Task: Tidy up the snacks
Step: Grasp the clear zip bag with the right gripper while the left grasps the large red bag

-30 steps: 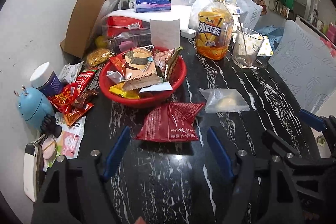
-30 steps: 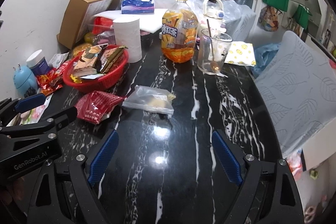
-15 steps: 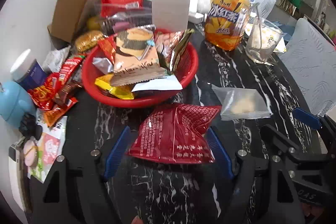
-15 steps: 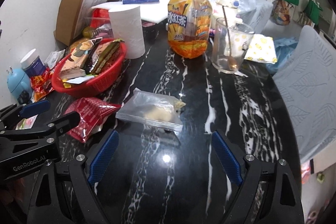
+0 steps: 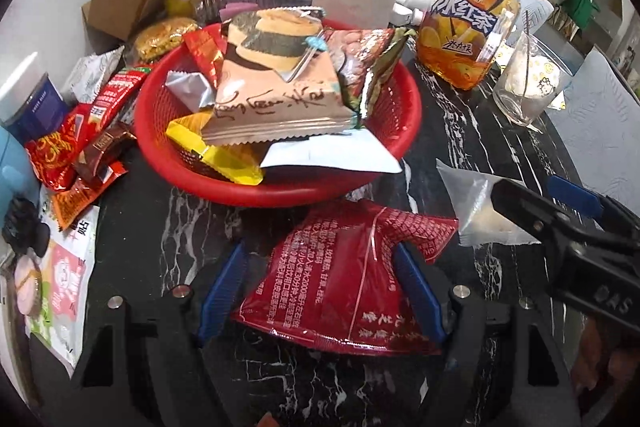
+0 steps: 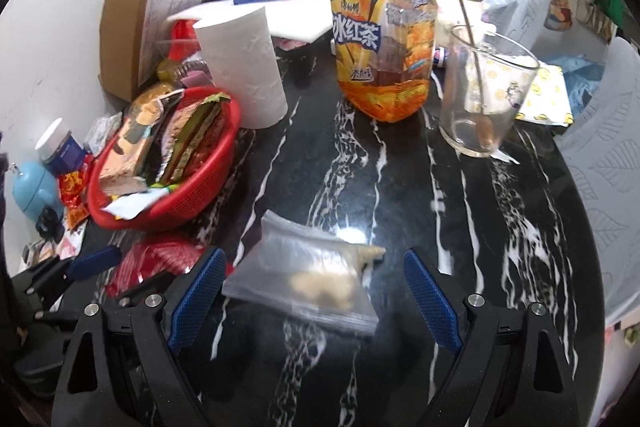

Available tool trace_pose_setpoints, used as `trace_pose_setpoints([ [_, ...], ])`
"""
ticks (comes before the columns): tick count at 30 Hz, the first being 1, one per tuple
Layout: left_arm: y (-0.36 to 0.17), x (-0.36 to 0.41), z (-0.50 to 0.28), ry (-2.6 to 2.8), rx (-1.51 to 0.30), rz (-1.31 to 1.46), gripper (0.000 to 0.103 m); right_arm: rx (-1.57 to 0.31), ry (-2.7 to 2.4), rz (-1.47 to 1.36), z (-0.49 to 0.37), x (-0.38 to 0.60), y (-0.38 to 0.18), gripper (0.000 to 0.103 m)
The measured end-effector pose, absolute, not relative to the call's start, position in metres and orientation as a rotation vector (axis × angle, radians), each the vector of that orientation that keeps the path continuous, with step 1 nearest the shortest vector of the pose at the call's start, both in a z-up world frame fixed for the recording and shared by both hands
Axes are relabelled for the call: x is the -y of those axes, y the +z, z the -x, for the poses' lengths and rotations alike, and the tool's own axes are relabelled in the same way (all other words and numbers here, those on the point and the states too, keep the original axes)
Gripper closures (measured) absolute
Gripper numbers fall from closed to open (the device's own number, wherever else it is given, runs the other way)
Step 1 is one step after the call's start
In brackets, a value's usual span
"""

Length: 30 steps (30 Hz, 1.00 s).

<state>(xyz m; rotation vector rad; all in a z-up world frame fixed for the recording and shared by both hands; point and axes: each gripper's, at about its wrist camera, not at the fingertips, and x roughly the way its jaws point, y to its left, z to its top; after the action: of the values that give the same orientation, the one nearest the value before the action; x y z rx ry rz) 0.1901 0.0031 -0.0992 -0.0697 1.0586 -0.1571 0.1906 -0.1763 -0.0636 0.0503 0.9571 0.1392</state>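
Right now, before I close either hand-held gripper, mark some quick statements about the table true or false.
1. The dark red snack bag lies between the left hand-held gripper's fingers. True.
2. The clear zip bag is already in the red basket. False: it lies on the table, between the open right hand-held gripper's fingers.
3. The iced tea bottle stands upright. True.
4. The glass cup lies tipped over. False: it stands upright.
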Motion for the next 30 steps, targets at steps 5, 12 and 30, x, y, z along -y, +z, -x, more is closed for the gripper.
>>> trace_pose_setpoints([
  [5, -0.104, -0.005, -0.193, -0.193, -1.062, 0.087, 0.028, -1.011, 0.117, -0.020, -0.206, 0.173, -0.080, 0.012],
  [12, -0.112, 0.002, -0.197, -0.214, -1.082, 0.074, 0.028, -1.092, 0.135, -0.063, -0.216, 0.176, -0.104, 0.012],
  [30, -0.107, 0.018, -0.151, -0.269, -1.046, -0.052, 0.041, -1.073, 0.158, -0.020, -0.158, 0.182, -0.103, 0.031],
])
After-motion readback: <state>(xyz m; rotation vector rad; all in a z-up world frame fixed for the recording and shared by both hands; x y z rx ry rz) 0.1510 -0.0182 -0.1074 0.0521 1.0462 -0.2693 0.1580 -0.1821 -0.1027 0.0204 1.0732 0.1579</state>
